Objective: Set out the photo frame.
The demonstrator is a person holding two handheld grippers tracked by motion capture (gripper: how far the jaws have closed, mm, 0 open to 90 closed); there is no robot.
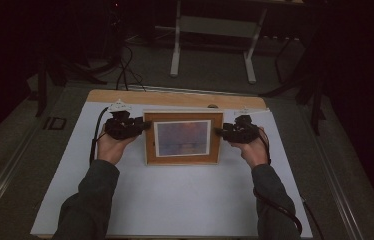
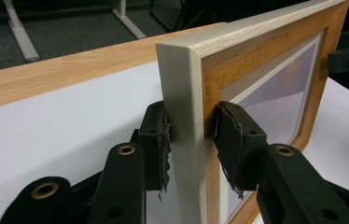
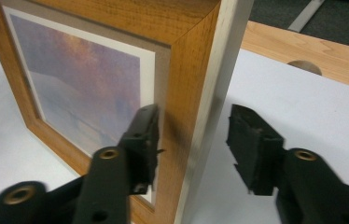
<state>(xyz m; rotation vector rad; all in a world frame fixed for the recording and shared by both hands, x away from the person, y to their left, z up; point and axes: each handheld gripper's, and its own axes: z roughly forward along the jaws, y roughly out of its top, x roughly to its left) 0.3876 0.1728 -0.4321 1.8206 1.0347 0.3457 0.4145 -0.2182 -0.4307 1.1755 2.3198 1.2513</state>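
Table (image 1: 175, 210) with a white top fills the lower half of the high view, and a wooden strip (image 1: 175, 96) runs along its far edge. Frame (image 1: 183, 138), a wooden picture frame with a pale sky print, stands near the centre of that view, a little toward the far edge. Its long axis runs left to right across the picture, and it stands on its long lower edge, nearly upright as the two gripper views show it.

The frame lies exactly between the two tongs, so neither hand is nearer: the left gripper (image 1: 125, 126) is at its left short side and the right gripper (image 1: 237, 131) at its right short side, both about at middle height.

In the left gripper view, the left gripper (image 2: 189, 140) has its jaws closed on the pale side rail, one pad on the back and one on the front face, both touching wood. I judge this a firm clamp.

In the right gripper view, the right gripper (image 3: 196, 140) straddles the other rail. Its front jaw is at the front face, but the back jaw stands clearly apart from the wood, so this one is released and holds nothing.
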